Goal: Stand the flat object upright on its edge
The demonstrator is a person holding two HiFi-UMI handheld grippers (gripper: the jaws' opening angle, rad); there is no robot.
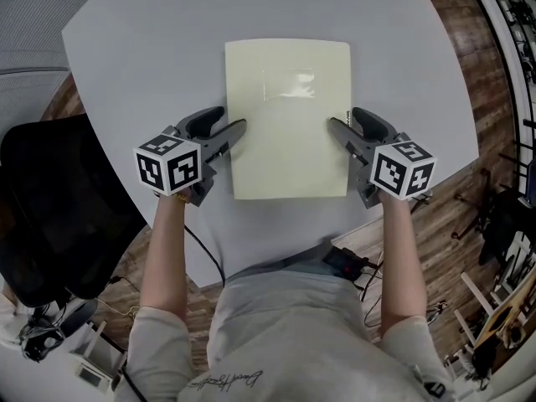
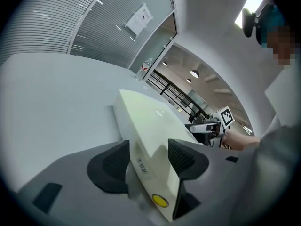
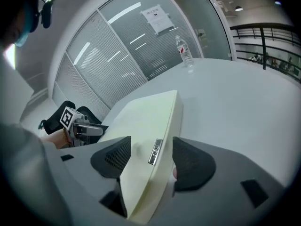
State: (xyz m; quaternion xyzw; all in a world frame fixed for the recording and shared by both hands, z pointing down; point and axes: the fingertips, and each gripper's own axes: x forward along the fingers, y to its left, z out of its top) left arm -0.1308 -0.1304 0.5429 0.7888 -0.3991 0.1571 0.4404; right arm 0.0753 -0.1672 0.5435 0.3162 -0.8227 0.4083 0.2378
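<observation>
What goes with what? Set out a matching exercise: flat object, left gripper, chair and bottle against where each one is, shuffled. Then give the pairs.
1 flat object
2 left gripper
3 black chair
4 water bottle

A beside the table, on the left gripper's side
B upright, far off by the glass wall
C lying flat on the table
D jaws open astride the object's left edge

Pairs: 1-C, 2-D, 3-A, 4-B

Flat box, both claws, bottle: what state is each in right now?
flat box: lying flat on the table, not yet upright.
left claw: open around the box's left edge.
right claw: open around the box's right edge.
water bottle: upright, far across the table.
</observation>
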